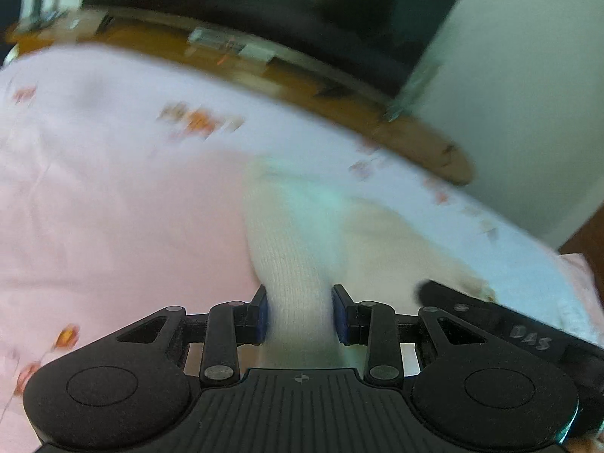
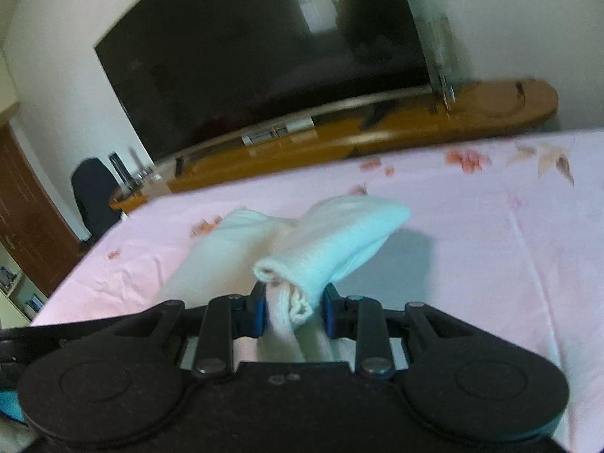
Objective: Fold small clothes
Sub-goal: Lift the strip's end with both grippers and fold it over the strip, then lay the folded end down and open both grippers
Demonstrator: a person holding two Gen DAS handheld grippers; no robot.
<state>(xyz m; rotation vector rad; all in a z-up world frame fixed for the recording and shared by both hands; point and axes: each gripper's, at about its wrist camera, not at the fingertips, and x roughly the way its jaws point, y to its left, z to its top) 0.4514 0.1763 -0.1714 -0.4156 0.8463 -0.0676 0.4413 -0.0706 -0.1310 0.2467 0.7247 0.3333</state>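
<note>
Left gripper pinches a white knit garment, blue pads pressed on a bunched strip of the fabric from both sides. Fabric runs forward from the jaws and spreads out onto a pink floral bedsheet. Black body of the other gripper pokes in at lower right of the left wrist view, just beside the cloth. Left view is motion-blurred, fine detail unreadable.

Right gripper is clamped on the same kind of white knit cloth; a rolled, layered edge sits between the blue pads, touching both. One folded flap rises and tilts up to the right, off the sheet, throwing a shadow on the bedsheet. A second flat part of the cloth lies to the left on the sheet. Cannot tell what kind of garment it is.

Sheet is pink with scattered orange-red flower prints, lightly creased.

Beyond the bed edge: a long brown wooden TV stand with small items on top, too blurred to name. A large dark TV screen stands on it against a white wall. Far left of the right wrist view: a dark chair and a brown wooden door.
</note>
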